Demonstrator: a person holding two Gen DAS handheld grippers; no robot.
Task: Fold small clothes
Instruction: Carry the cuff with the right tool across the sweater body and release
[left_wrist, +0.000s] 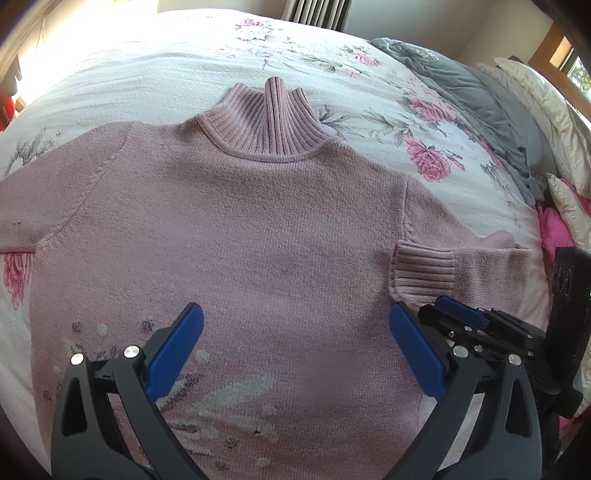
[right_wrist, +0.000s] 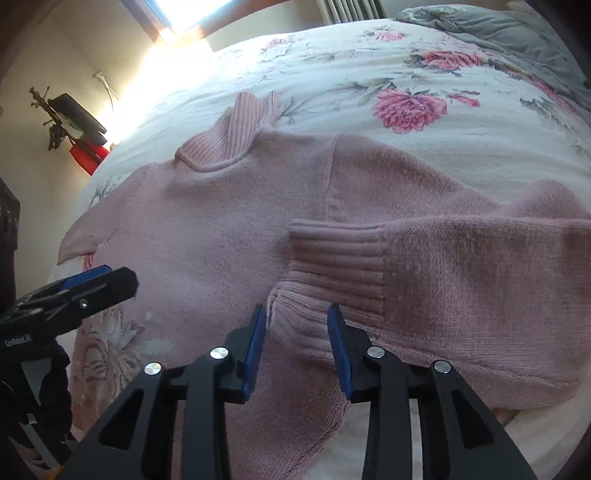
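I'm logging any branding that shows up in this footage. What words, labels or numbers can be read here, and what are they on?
"GenRobot.AI", roughly: small white print on the black body of the left claw, at the left edge of the right wrist view; the letters are tiny and partly cut off, so the reading is unsure.
No text on the sweater, only a woven flower pattern.
No text on the bedspread, only printed roses.
Nothing else is readable.
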